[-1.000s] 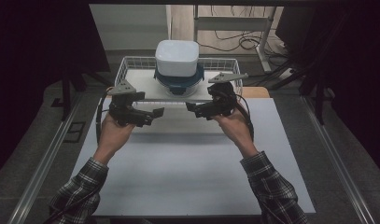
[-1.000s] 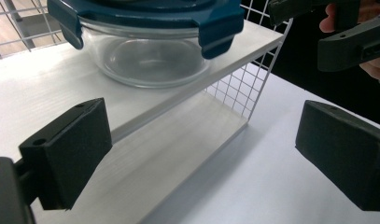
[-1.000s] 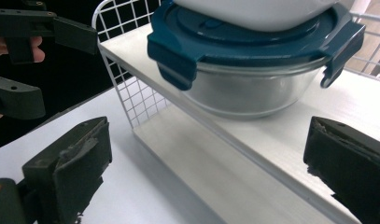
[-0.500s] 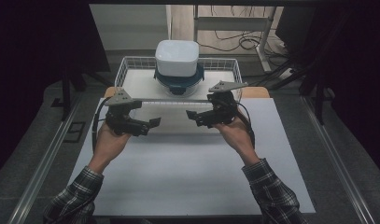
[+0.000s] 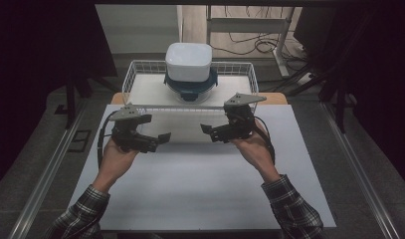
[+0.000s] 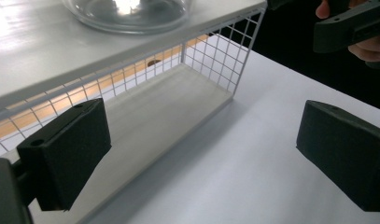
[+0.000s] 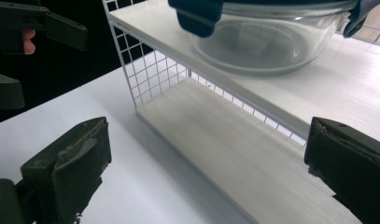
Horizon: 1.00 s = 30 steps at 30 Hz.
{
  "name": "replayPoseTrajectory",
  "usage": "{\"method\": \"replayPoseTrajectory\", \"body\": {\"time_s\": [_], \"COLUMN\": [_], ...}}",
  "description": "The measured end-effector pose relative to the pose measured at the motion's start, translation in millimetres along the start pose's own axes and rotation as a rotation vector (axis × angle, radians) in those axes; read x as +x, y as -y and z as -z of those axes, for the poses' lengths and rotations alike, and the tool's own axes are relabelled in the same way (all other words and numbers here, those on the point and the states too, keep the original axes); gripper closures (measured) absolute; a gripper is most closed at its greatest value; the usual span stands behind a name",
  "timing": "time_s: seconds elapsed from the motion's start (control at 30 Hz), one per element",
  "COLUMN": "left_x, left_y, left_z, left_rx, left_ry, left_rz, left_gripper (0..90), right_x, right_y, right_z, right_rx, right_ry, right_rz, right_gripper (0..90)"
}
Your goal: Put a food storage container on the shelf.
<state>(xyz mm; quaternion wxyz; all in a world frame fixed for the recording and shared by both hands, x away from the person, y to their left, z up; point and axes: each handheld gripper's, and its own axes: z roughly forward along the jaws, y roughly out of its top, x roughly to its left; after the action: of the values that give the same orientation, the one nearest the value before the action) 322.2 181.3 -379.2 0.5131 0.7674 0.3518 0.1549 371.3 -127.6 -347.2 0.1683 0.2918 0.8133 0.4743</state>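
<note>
A white wire rack [image 5: 136, 79] stands at the far side of the white table board [image 5: 200, 184]. On its upper shelf sits a glass container [image 5: 190, 90] with a dark blue clip lid, and a white tub [image 5: 189, 60] rests upside down on that. My left gripper [image 5: 158, 141] hovers open over the board, left of centre and just in front of the rack. My right gripper [image 5: 210, 133] is open too, facing it from the right. Nothing lies between either pair of jaws. The left gripper view shows the left gripper [image 6: 201, 140] and the glass container [image 6: 127, 11]. The right gripper view shows the right gripper [image 7: 204, 158] and the glass container [image 7: 271, 44].
Under the rack's white shelf [image 7: 318, 88] lies a pale wooden board [image 7: 234, 140] behind a wire grid [image 6: 215, 51]. Metal rails [image 5: 50, 169] run along both sides of the table. The surroundings are dark, with cables on the floor [image 5: 250, 45] beyond.
Both grippers have drawn back from the rack toward the person and a little lower over the board. Both stayed open with nothing in them.
</note>
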Motion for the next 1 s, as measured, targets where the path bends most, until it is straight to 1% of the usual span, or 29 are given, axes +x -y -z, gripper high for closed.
{"method": "replayPoseTrajectory", "body": {"time_s": [0.13,0.23,0.37,0.53,0.63,0.8,0.9,1.0], "left_x": [-3.1,-4.3,-7.3,-9.2,-9.7,-9.9,-11.0,-12.6], "left_y": [4.5,7.5,11.8,19.3,24.8,33.7,37.9,41.6], "left_z": [0.8,1.7,2.5,0.5,-1.0,-4.2,-5.7,-6.9], "left_rx": [0.000,-0.004,-0.012,-0.003,-0.001,0.005,0.008,0.009], "left_ry": [-0.005,-0.006,-0.018,-0.030,-0.029,-0.040,-0.043,-0.044], "left_rz": [-0.009,-0.006,-0.010,-0.014,-0.007,0.004,0.003,0.002], "left_gripper": [2.4,2.5,2.6,2.7,2.9,2.8,2.8,2.8], "right_x": [2.2,3.7,6.1,7.5,7.9,9.1,10.4,13.1], "right_y": [5.3,9.2,14.0,22.0,27.6,34.9,38.5,42.4], "right_z": [1.3,1.8,3.4,3.6,2.7,2.5,2.9,2.7], "right_rx": [0.002,0.003,0.004,0.008,0.014,0.015,0.012,0.017], "right_ry": [-0.005,-0.011,-0.009,-0.012,-0.010,-0.007,-0.010,-0.005], "right_rz": [0.006,0.008,0.022,0.025,0.030,0.033,0.031,0.040], "right_gripper": [0.0,0.0,0.0,0.0,0.0,0.0,0.0,0.0]}}
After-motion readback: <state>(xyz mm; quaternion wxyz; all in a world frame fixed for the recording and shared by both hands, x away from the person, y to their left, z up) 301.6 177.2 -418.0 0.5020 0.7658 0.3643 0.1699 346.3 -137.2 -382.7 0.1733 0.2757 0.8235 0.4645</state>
